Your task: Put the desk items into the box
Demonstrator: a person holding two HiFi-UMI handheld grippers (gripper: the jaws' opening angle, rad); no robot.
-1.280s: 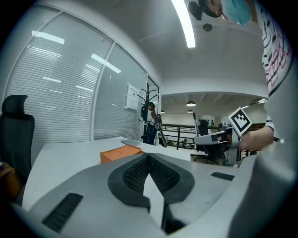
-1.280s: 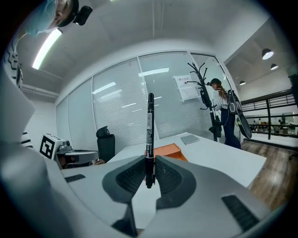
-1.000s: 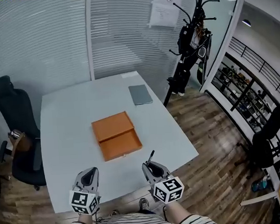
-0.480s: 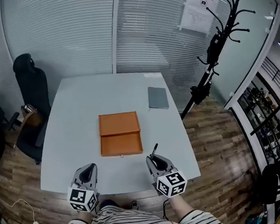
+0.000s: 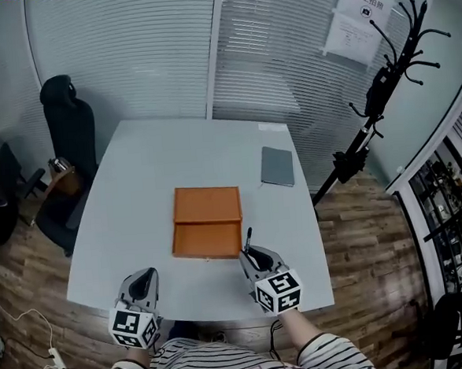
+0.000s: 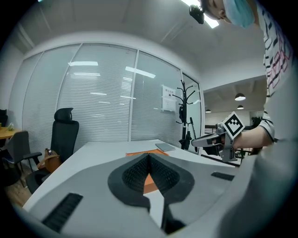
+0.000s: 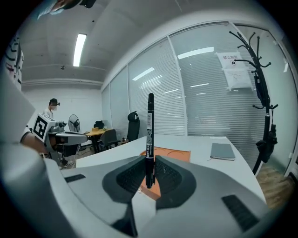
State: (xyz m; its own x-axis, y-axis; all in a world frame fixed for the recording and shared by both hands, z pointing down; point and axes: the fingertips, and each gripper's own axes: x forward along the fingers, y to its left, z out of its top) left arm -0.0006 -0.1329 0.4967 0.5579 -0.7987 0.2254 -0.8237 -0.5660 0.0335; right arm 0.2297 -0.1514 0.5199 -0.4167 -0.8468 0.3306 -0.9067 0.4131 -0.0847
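Note:
An orange box (image 5: 207, 221) lies open and flat in the middle of the white table (image 5: 136, 186). My right gripper (image 5: 251, 254) hovers at the box's near right corner, shut on a black pen (image 5: 248, 238) that sticks up from its jaws. In the right gripper view the pen (image 7: 150, 130) stands upright between the pads, with the box (image 7: 174, 154) behind it. My left gripper (image 5: 146, 275) hangs over the table's near edge, left of the box. Its jaws (image 6: 148, 156) meet at the tips with nothing between them, and the box (image 6: 149, 181) shows through the gap below.
A grey notebook (image 5: 278, 166) lies on the table's far right. A black office chair (image 5: 70, 124) stands at the far left corner and a black coat stand (image 5: 382, 90) at the right. Glass walls with blinds close off the back. Wooden floor surrounds the table.
The head view has swung, so the table sits more squarely in the frame. Both grippers keep their places near the front edge, and the right one still holds the pen.

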